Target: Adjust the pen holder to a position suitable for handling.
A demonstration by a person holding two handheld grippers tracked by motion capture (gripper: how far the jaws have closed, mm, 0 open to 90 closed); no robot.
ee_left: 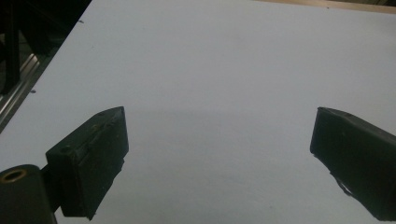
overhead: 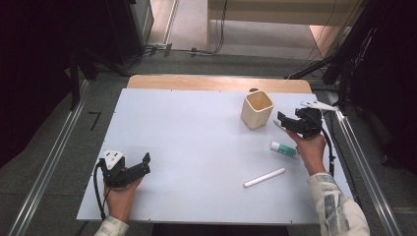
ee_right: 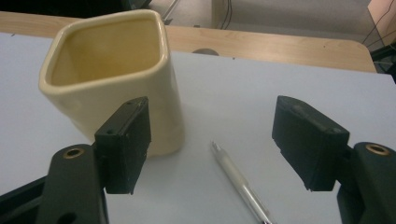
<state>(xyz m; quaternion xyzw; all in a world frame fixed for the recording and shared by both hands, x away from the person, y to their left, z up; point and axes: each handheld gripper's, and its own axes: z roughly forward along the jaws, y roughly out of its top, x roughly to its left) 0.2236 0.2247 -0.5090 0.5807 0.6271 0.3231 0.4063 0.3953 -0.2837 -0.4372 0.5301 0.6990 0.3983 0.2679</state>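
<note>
A cream square cup (overhead: 256,109) stands upright and empty at the board's back right, and it is large in the right gripper view (ee_right: 109,74). My right gripper (overhead: 289,119) (ee_right: 211,116) is open just right of the cup, its jaws low on either side of a thin silver pen (ee_right: 238,179) that lies on the board. Its left jaw is in front of the cup's wall; I cannot tell if they touch. My left gripper (overhead: 142,166) (ee_left: 222,114) is open over bare white board near the front left, with nothing between its jaws.
The white board (overhead: 196,147) covers a wooden table (overhead: 216,82). A white-and-green tube (overhead: 283,148) lies near the right hand. A white stick-like marker (overhead: 264,177) lies toward the front right. Metal rails (overhead: 49,167) run along both sides of the table.
</note>
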